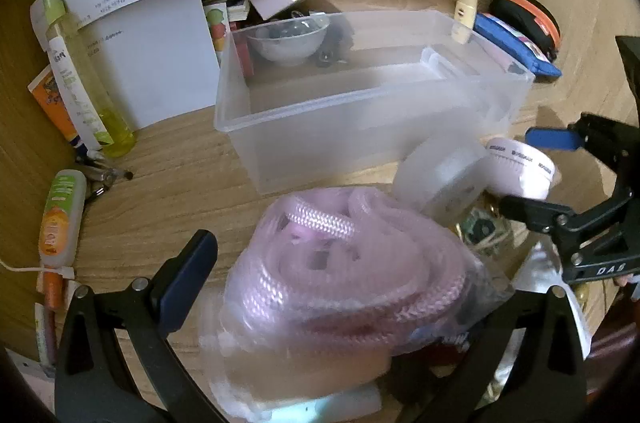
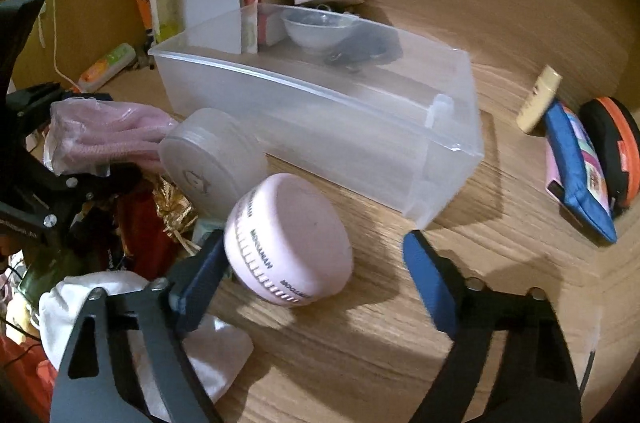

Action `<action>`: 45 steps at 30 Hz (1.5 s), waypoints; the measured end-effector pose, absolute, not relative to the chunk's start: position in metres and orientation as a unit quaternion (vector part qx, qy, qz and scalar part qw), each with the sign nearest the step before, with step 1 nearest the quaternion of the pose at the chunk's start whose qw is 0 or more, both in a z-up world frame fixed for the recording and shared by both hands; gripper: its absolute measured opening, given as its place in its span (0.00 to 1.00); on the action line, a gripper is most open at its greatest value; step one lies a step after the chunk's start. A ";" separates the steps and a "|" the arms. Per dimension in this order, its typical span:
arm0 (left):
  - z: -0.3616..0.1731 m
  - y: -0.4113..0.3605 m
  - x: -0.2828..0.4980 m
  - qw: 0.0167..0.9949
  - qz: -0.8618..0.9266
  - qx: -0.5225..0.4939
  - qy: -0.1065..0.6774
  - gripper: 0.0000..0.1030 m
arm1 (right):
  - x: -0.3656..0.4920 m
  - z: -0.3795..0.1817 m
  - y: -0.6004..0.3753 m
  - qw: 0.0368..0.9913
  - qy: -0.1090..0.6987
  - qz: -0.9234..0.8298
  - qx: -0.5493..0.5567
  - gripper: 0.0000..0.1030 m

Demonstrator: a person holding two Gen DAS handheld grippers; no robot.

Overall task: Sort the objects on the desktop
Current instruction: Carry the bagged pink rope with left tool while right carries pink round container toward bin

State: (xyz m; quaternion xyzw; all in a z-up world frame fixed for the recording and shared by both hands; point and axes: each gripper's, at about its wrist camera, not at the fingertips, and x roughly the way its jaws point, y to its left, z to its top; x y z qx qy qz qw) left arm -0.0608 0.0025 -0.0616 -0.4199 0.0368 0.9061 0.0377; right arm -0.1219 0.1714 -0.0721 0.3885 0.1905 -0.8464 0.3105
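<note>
Rope bag [image 1: 340,279], pink coil in clear plastic, sits between your left gripper's [image 1: 332,287] spread fingers, near the clear bin [image 1: 360,111]. Your right gripper [image 2: 312,255] gapes around the pink jar [image 2: 288,239].

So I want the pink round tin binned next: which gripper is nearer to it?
Right. The right gripper is open with the pink round tin between its fingers, touching the left one. The left gripper is off to the side, around the bagged pink rope.

Wooden desk [image 2: 400,323] – clear bin [image 2: 360,127], pink jar [image 2: 296,235], blue pouch [image 2: 576,167].
</note>
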 end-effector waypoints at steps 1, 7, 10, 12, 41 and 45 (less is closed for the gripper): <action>-0.061 0.002 -0.062 0.038 0.907 -0.419 0.033 1.00 | -0.124 -0.073 0.170 0.313 0.192 -0.844 0.390 0.71; -0.057 -0.004 -0.069 0.033 0.913 -0.406 0.003 1.00 | -0.130 -0.078 0.168 0.320 0.198 -0.840 0.390 0.56; -0.056 -0.010 -0.074 0.037 0.913 -0.405 -0.016 0.90 | -0.132 -0.080 0.171 0.319 0.195 -0.842 0.388 0.56; -0.057 -0.012 -0.077 0.045 0.910 -0.412 -0.030 0.78 | -0.135 -0.080 0.174 0.319 0.190 -0.843 0.389 0.56; -0.025 -0.009 -0.058 0.056 0.936 -0.347 -0.025 0.38 | -0.117 -0.034 0.194 0.314 0.158 -0.878 0.324 0.56; -0.015 -0.008 -0.048 0.056 0.941 -0.333 -0.019 0.38 | -0.112 -0.026 0.193 0.319 0.155 -0.882 0.311 0.56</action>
